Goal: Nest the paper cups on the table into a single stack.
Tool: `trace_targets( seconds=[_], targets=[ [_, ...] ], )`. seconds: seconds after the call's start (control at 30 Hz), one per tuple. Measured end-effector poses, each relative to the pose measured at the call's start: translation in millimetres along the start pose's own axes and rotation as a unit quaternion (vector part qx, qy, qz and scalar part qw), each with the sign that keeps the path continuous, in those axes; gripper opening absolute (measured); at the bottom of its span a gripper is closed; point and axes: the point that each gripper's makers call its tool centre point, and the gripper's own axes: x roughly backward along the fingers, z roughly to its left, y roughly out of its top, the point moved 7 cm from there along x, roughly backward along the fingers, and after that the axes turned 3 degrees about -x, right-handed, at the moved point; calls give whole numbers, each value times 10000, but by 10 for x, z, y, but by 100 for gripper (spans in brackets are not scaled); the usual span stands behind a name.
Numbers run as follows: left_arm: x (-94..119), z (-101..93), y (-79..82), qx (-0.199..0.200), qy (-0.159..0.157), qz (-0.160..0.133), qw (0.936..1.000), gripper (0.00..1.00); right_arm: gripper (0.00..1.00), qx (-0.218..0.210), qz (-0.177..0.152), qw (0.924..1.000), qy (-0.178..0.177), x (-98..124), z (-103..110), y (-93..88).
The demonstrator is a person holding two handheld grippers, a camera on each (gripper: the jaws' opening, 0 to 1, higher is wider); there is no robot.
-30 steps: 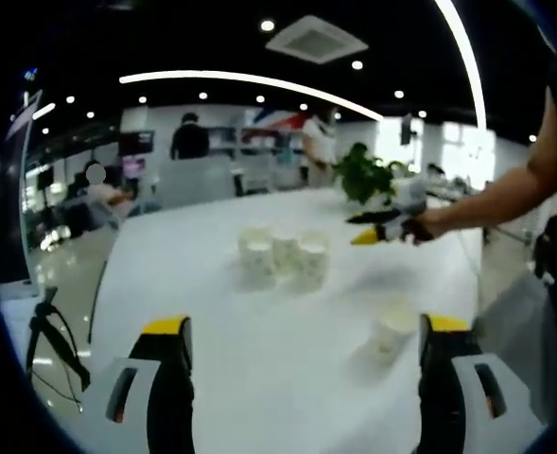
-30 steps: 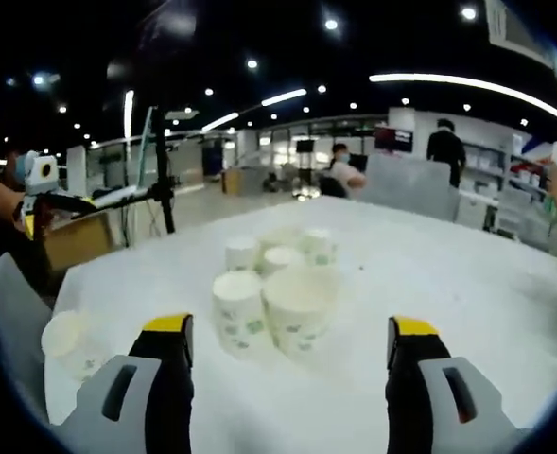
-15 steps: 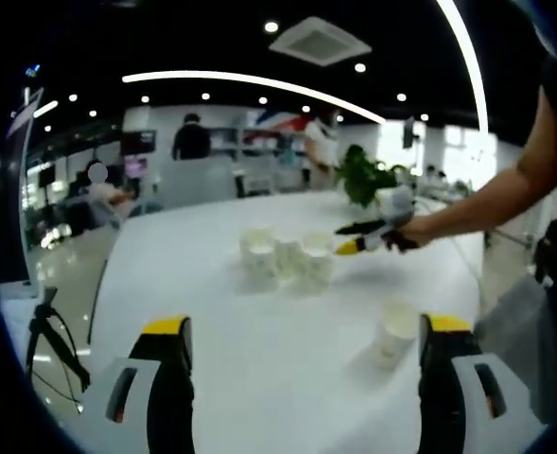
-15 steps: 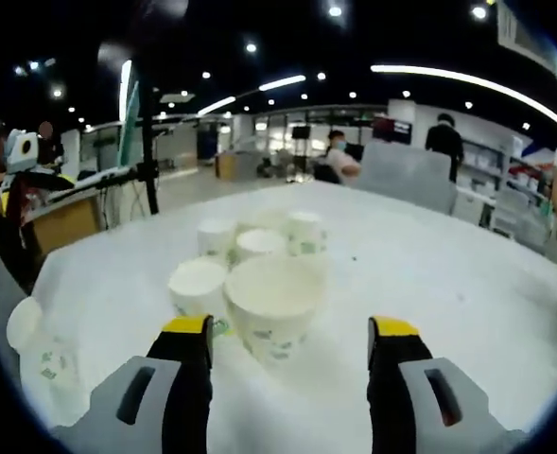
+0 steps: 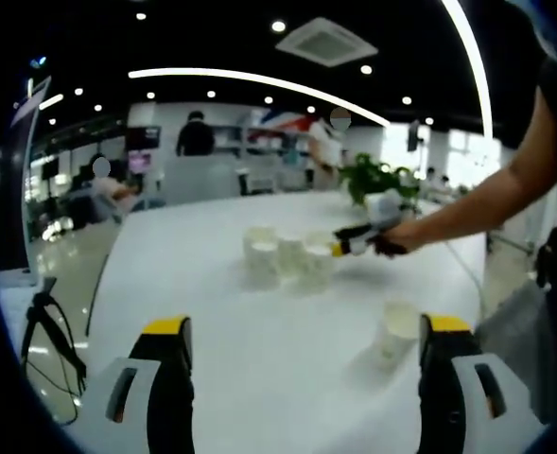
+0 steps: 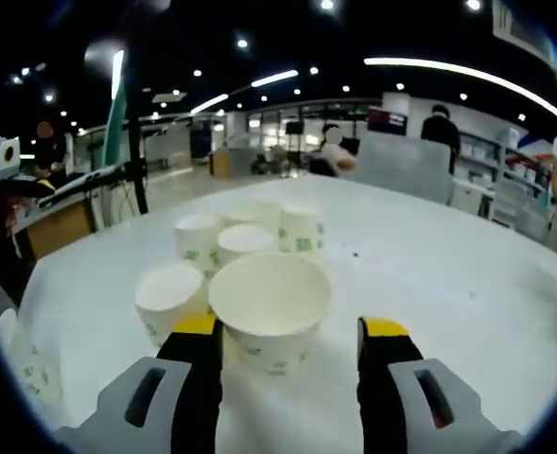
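In the right gripper view, the right tool [image 6: 289, 333] is reaching over the white counter [image 6: 448, 274] with its two yellow-tipped jaws standing apart, one on each side of the nearest paper cup [image 6: 269, 309]; the jaws are lying just beside the cup wall, and contact cannot be confirmed. This nearest paper cup is standing upright with its mouth open toward the camera, at the front of the cup cluster [image 6: 245, 236]. A smaller paper cup [image 6: 170, 298] is sitting just beside it on the side of the left-hand jaw, and further green-printed cups are standing close together behind it. A single paper cup [image 6: 23, 369] is standing well apart from the cluster, near the counter edge. In the left gripper view, the left tool [image 5: 299, 333] is hovering above the counter [image 5: 212, 312] with its jaws wide apart and nothing between them. The cup cluster [image 5: 283, 255] is sitting well ahead of it, and the right tool [image 5: 339, 246], held in the person's hand [image 5: 391, 236], is lying against the far side of that cluster. The single paper cup [image 5: 394, 331] is standing apart from the cluster, near the left tool's right-hand jaw. A potted plant [image 5: 373, 178] is standing beyond the cluster.
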Motion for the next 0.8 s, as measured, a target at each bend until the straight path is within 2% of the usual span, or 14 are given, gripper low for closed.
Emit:
trace_targets(
  seconds=[0.3,0.5,0.57,0.8],
  targets=[
    [-1,61,0,9,38,22,10000,99,50,-110,0,9999,129,-156,-13,11],
    [-30,95,21,-15,33,42,10000,99,47,-62,-28,9998,213,-203,2,52],
    [-36,98,31,-3,31,25,10000,99,42,-27,-27,9998,207,-208,-6,58],
    [-74,97,7,35,2,36,10000,99,40,-19,-52,9998,208,-202,-12,75]
  ],
)
